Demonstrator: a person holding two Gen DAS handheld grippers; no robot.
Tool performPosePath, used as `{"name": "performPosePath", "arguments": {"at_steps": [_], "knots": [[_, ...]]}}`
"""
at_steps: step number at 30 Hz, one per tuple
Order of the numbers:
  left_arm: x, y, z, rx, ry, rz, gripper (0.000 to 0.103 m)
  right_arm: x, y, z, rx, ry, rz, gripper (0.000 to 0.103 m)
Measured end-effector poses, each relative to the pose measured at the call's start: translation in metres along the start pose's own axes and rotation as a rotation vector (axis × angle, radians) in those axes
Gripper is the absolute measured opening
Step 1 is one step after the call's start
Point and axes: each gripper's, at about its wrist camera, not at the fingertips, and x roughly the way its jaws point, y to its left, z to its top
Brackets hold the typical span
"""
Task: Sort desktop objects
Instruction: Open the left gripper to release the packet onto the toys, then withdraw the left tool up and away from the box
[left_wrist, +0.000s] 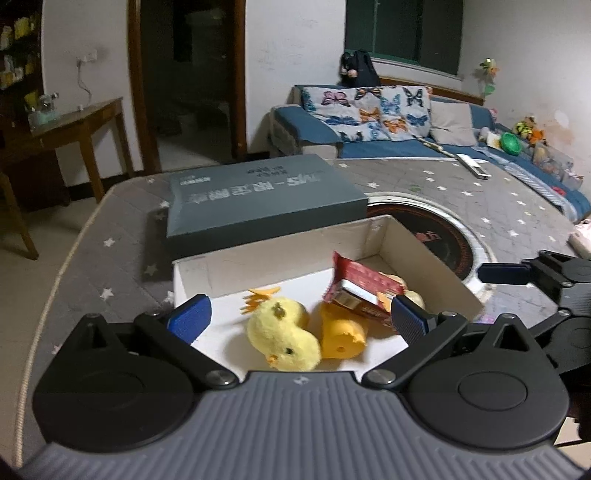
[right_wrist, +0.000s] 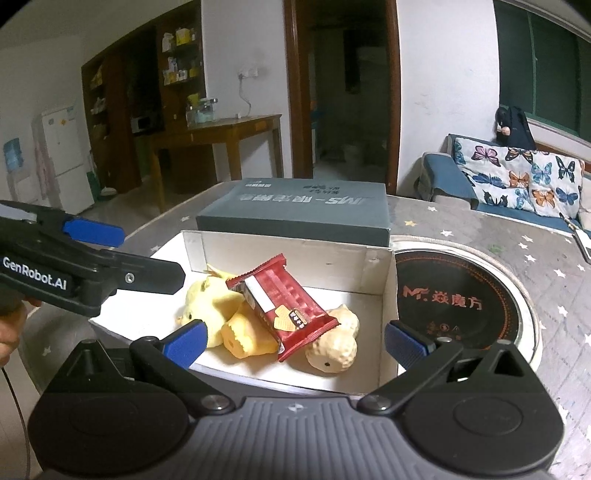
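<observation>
Two spread grippers (right_wrist: 293, 338), starry, perhaps quilted tabletop (right_wrist: 498, 236)

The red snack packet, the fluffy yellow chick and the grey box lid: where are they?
red snack packet (right_wrist: 284, 306), right wrist view, middle of the wrapper.
fluffy yellow chick (left_wrist: 282, 334), left wrist view, on its plush body.
grey box lid (right_wrist: 306, 212), right wrist view, on its printed top.

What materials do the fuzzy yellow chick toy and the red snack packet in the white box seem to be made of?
Fuzzy yellow chick toy: plush fabric, judging by its soft matte nap. Red snack packet: probably thin plastic film, glossy, with crimped ends and creases. White box: looks like matte cardboard, with thin folded walls.
</observation>
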Motion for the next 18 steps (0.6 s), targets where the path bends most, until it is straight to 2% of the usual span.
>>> {"name": "performPosePath", "arguments": {"at_steps": [7, 18], "knots": [[0.0, 0.0, 0.0, 0.003, -0.03, 0.08, 0.103, 0.004, -0.008, 0.001, 0.048, 0.015, -0.02, 0.103], [0.012, 0.003, 0.003, 0.007, 0.001, 0.1, 0.103, 0.014, -0.016, 0.002, 0.076, 0.032, -0.024, 0.103]]}}
